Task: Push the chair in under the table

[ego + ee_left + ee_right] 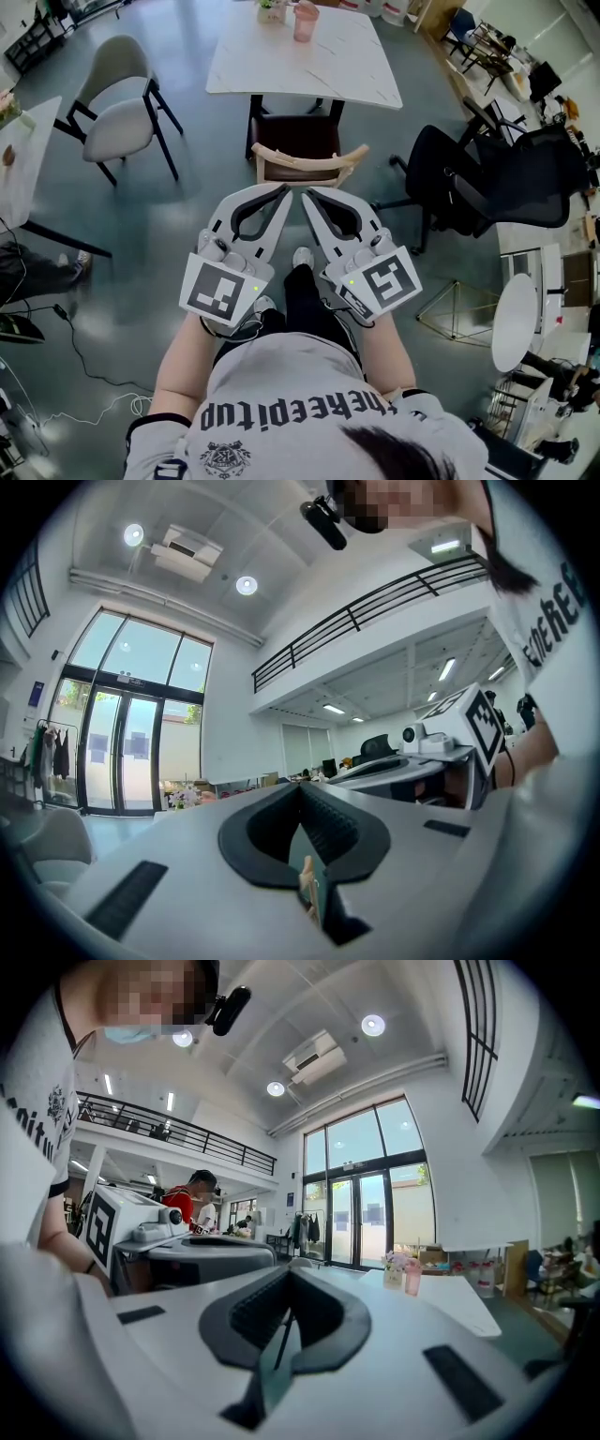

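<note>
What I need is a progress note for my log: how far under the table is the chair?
Done: the chair faces the table, with only the front of its seat under the tabletop. In hand: the left gripper and right gripper, both shut and empty, point at the wooden backrest; contact cannot be told. Left: most of the seat shows outside the tabletop, so the main push remains.

open office, desk chairs (pixel 487 183), mezzanine (pixel 375 607)

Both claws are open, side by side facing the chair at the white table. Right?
No: the left claw and right claw are shut, as both gripper views show. They do face the chair at the white table.
</note>
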